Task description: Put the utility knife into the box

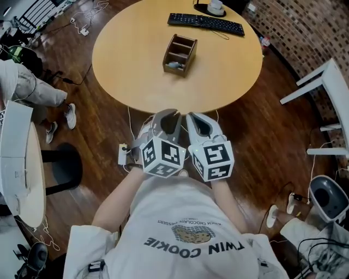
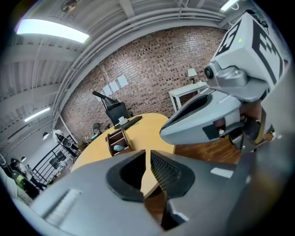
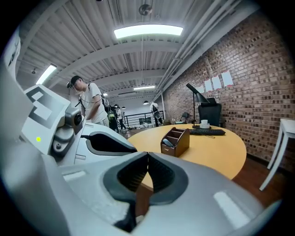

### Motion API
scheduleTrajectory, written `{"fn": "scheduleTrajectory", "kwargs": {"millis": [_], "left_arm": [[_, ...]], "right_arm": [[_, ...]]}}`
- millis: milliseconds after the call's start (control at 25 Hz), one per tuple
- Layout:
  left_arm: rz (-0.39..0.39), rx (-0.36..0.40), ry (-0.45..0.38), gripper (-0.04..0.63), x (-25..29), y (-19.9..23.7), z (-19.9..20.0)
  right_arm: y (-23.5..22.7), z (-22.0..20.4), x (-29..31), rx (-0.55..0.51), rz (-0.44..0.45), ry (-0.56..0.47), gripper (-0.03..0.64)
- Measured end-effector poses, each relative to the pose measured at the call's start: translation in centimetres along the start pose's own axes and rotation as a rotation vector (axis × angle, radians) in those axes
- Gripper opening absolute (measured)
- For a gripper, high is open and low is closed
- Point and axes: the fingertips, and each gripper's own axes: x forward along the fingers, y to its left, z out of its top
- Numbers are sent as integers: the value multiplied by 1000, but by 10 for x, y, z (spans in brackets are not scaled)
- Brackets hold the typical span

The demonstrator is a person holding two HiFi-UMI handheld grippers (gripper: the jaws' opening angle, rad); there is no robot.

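Left gripper: jaws almost together, thin slit between the tips, nothing in it. Its own view shows only table edge and floor through the slit.

Right gripper: tips pressed together, nothing pinched, same in its own view.

Both grippers are well short of the box, side by side with their marker cubes just beside each other. They hang over the floor off the table's near edge, close to the person's chest, both pointing toward the box.

The box is wooden, open-topped and split by dividers. It sits upright on the table, past centre from the grippers.

A small blue-grey item lies inside the box, in the compartment nearest the grippers. It also shows in the left gripper view and the right gripper view. It is too small to tell whether it's the utility knife.

Keyboard: beyond the box, at the table's far edge, apart from the box. Cup: beyond the box too, just past the keyboard, on a dark coaster.

The right gripper view shows a standing person in a white shirt, off to the box's left, away from the table.
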Motion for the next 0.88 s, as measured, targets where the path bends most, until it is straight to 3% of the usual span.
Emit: {"fn": "scheduleTrajectory", "kwargs": {"millis": [320,880], "left_arm": [[72,-93,14,19,-48,-27,2],[209,-391,-7,8,-139,-14,-50]], "right_arm": [[29,-4,-37,0,87,-25,2],[127,-6,-45,-47,249,-7,2]]}}
